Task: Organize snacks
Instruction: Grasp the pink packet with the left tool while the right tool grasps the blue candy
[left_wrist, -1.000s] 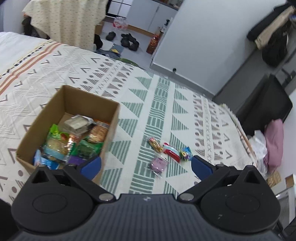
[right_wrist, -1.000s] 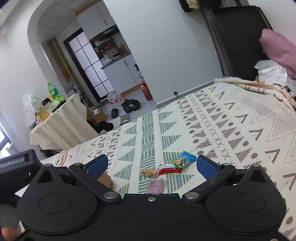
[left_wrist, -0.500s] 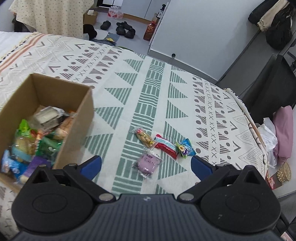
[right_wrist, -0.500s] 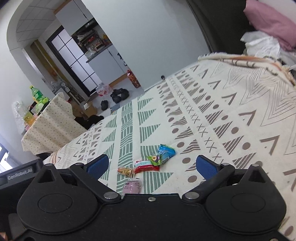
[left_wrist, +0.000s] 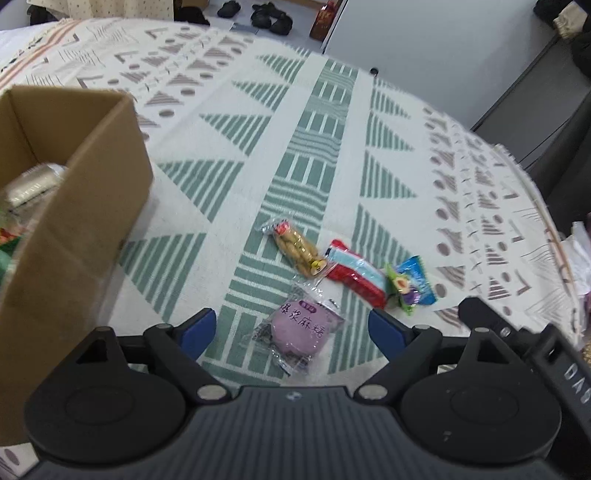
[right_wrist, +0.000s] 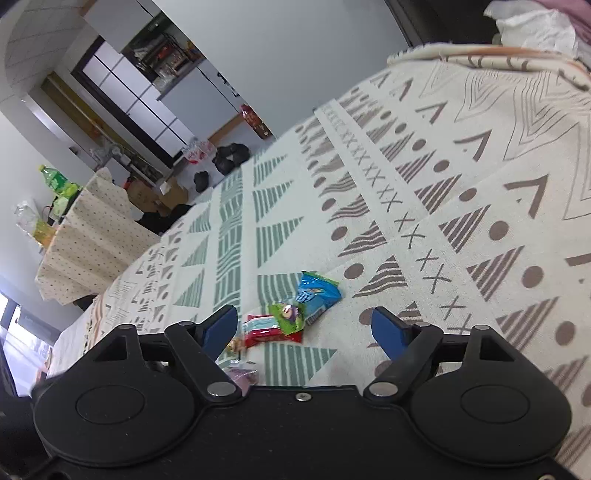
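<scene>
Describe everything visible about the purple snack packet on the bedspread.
The purple snack packet is a clear, crinkly plastic wrapper around a round, flattish purple cake, printed with Chinese characters. It looks sealed and lies flat and slightly askew on the patterned bedspread, nearest the camera among the loose snacks. It sits between the closing jaws of the left gripper, untouched. Its top corner reaches the peanut packet.

bedspread (left_wrist: 314, 155): green triangles, cream | box (left_wrist: 85, 221): brown | mochi pack (left_wrist: 301, 330): purple

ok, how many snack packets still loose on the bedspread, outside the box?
4. Peanut packet farthest back, red-and-blue bar right of it, blue-green candy packet rightmost, purple mochi packet nearest, between the left gripper's closing jaws. The cardboard box could hide more.
</scene>
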